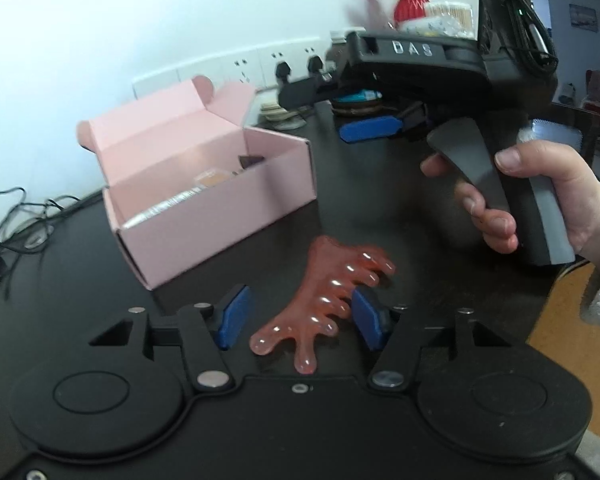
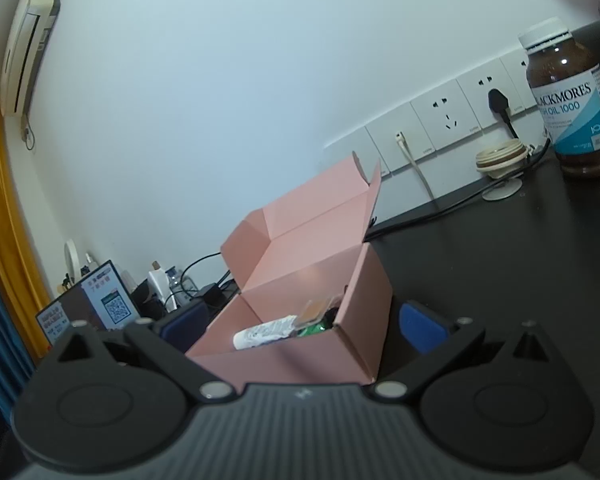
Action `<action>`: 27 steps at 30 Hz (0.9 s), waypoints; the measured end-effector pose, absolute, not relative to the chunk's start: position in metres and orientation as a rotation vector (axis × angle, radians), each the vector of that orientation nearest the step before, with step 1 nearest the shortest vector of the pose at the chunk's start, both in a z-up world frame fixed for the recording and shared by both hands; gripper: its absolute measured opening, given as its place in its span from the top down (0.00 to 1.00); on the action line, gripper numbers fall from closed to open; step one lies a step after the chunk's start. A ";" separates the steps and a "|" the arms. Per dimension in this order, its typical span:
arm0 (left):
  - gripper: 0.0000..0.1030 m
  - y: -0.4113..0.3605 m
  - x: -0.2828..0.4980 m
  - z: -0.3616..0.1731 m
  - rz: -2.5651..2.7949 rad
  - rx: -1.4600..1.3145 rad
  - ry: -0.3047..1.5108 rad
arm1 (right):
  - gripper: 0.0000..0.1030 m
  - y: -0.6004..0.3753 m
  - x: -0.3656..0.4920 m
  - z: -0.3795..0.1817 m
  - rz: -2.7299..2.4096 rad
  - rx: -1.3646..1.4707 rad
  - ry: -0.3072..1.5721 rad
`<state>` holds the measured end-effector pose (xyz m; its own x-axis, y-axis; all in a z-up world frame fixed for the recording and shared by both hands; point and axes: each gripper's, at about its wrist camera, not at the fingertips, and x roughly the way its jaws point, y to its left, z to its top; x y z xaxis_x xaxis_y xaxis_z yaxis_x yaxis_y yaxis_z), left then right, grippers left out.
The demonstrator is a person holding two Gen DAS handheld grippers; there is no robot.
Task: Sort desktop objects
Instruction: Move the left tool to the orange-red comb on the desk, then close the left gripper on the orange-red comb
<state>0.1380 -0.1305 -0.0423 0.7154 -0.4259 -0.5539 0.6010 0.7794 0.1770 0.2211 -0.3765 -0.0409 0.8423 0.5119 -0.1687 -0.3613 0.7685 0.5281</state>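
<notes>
A translucent orange-pink comb (image 1: pixel 332 296) with rounded teeth lies on the dark desk (image 1: pixel 400 216), between the blue pads of my left gripper (image 1: pixel 300 316). The right-hand pad (image 1: pixel 370 318) is against the comb's teeth; the left-hand pad stands clear of it, so the jaws are open around it. Behind it an open pink cardboard box (image 1: pixel 220 220) holds a tube, a small packet and other bits. A hand holds my right gripper (image 2: pixel 304 324) beside the box's far right corner. Its jaws stand wide, and the box (image 2: pixel 300 280) fills the view just ahead of them.
A brown supplement bottle (image 2: pixel 572 96) and a cream tape reel (image 2: pixel 500 158) stand by the wall sockets (image 2: pixel 444 120). A red vase of orange flowers (image 1: pixel 410 0) and small jars are at the back. Cables (image 1: pixel 16 216) trail off the desk's left side; a QR-code sign (image 2: pixel 108 300) stands farther left.
</notes>
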 end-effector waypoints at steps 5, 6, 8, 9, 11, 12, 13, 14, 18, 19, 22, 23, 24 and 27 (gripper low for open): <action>0.48 -0.137 0.140 -0.043 -0.594 0.354 0.523 | 0.01 -0.377 0.221 -0.041 0.482 0.509 0.313; 0.48 -0.138 0.142 -0.043 -0.593 0.348 0.527 | 0.01 -0.377 0.221 -0.042 0.482 0.509 0.314; 0.48 -0.140 0.144 -0.043 -0.593 0.337 0.535 | 0.01 -0.376 0.222 -0.042 0.483 0.511 0.315; 0.48 -0.142 0.146 -0.043 -0.594 0.330 0.539 | 0.01 -0.376 0.222 -0.042 0.483 0.512 0.315; 0.48 -0.145 0.148 -0.044 -0.601 0.319 0.544 | 0.01 -0.378 0.222 -0.042 0.485 0.512 0.317; 0.48 -0.146 0.150 -0.044 -0.603 0.313 0.545 | 0.01 -0.379 0.223 -0.042 0.488 0.512 0.317; 0.48 -0.147 0.152 -0.044 -0.604 0.306 0.547 | 0.01 -0.380 0.224 -0.042 0.490 0.511 0.318; 0.50 -0.147 0.153 -0.044 -0.605 0.297 0.551 | 0.01 -0.380 0.223 -0.042 0.490 0.510 0.317; 0.61 -0.144 0.161 -0.043 -0.619 0.237 0.581 | 0.01 -0.380 0.222 -0.042 0.488 0.513 0.316; 0.61 -0.143 0.163 -0.042 -0.620 0.223 0.589 | 0.01 -0.380 0.222 -0.042 0.488 0.513 0.315; 0.62 -0.141 0.165 -0.042 -0.597 0.214 0.600 | 0.01 -0.380 0.222 -0.042 0.489 0.513 0.316; 0.62 -0.140 0.166 -0.042 -0.588 0.220 0.597 | 0.01 -0.380 0.222 -0.042 0.489 0.513 0.317; 0.62 -0.139 0.166 -0.042 -0.580 0.224 0.596 | 0.01 -0.380 0.222 -0.042 0.490 0.513 0.318; 0.62 -0.136 0.168 -0.042 -0.580 0.211 0.604 | 0.01 -0.379 0.222 -0.042 0.490 0.513 0.318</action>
